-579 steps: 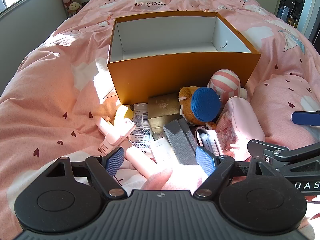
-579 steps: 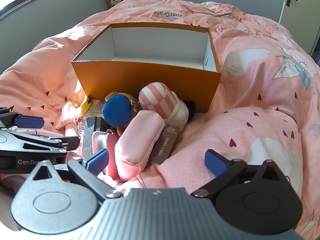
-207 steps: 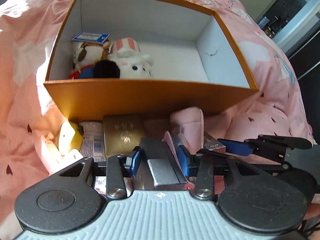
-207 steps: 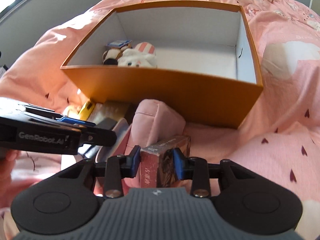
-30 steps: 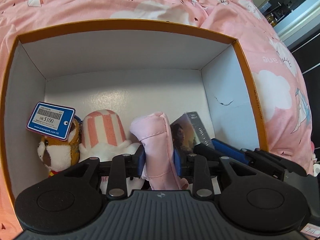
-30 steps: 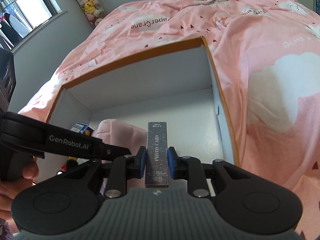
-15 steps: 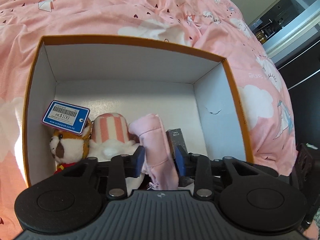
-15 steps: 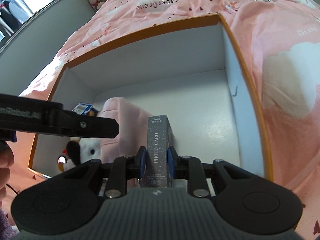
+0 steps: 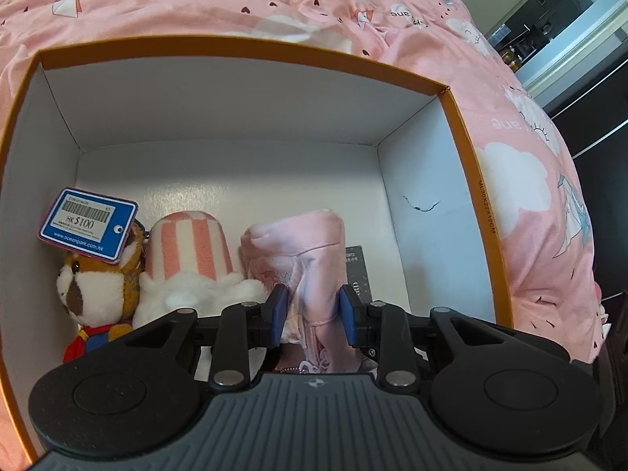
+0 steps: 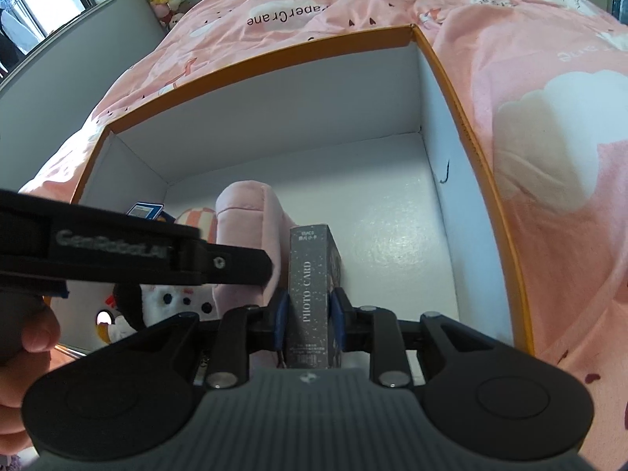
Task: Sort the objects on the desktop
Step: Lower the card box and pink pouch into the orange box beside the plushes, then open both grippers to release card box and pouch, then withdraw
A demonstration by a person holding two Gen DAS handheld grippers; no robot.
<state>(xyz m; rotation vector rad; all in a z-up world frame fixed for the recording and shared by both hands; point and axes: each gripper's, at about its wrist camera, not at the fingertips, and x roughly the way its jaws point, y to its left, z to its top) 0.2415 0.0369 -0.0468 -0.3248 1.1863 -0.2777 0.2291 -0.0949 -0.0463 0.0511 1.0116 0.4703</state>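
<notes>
The left gripper (image 9: 313,312) has its blue pads pressed into the sides of one soft pink fabric pouch (image 9: 300,259), its jaws narrowed and lately drawn a little closer on it, with the pouch standing upright inside the box. The right gripper (image 10: 308,320) clamps one grey carton printed "PHOTO CARD" (image 10: 312,286) between its pads, its jaws having eased slightly wider while the carton sits between them; the carton stands upright just beside the pouch, on its right in the right wrist view. Both grippers reach down into one orange cardboard box (image 9: 251,49) with a white interior. The box holds four things along its near side: from the left, a brown and white plush animal (image 9: 92,286) with a blue price tag (image 9: 88,225) reading "HK $100" above its head, a pink-and-white striped plush (image 9: 190,253) touching it, then the pouch and the carton. The box rests on a pink duvet (image 10: 541,90) printed with clouds and hearts.
</notes>
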